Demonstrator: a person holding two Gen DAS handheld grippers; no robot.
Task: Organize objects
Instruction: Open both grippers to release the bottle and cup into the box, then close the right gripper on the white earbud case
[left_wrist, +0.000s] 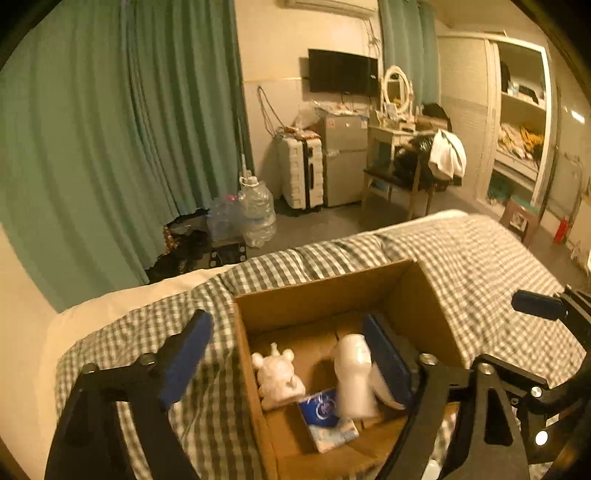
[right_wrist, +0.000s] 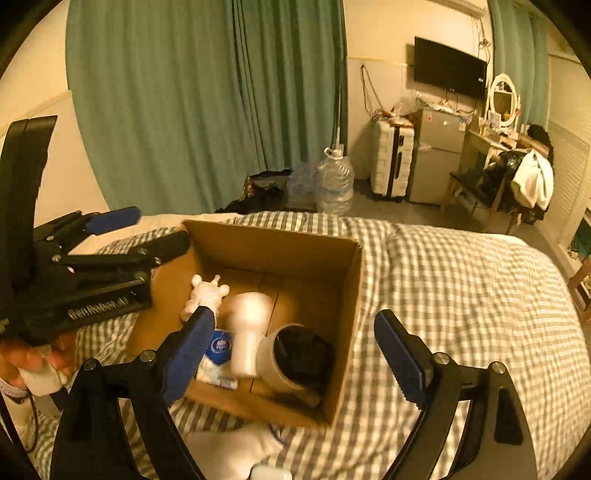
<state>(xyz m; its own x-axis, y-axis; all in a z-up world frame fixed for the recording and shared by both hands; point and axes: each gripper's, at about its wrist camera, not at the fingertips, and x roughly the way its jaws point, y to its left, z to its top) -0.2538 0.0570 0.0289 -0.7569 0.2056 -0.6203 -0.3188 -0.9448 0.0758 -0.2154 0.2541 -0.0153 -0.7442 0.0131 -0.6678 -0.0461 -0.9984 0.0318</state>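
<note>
An open cardboard box (left_wrist: 428, 295) (right_wrist: 347, 302) sits on a checked bed. Inside lie a white bear figurine (left_wrist: 277, 376) (right_wrist: 205, 295), a white bottle (left_wrist: 354, 376) (right_wrist: 247, 332), a blue-and-white tissue pack (left_wrist: 327, 417) (right_wrist: 218, 354) and a round cup-like container (right_wrist: 295, 354) lying on its side. My left gripper (left_wrist: 291, 354) is open and empty above the box, and it shows at the left of the right wrist view (right_wrist: 147, 232). My right gripper (right_wrist: 299, 350) is open and empty over the box's near side.
The checked bedcover (right_wrist: 461, 295) spreads to the right. A white object (right_wrist: 229, 450) lies on it in front of the box. Beyond the bed are green curtains (left_wrist: 110, 129), water jugs (left_wrist: 255, 210), a suitcase (left_wrist: 301, 170) and a small fridge (left_wrist: 343, 158).
</note>
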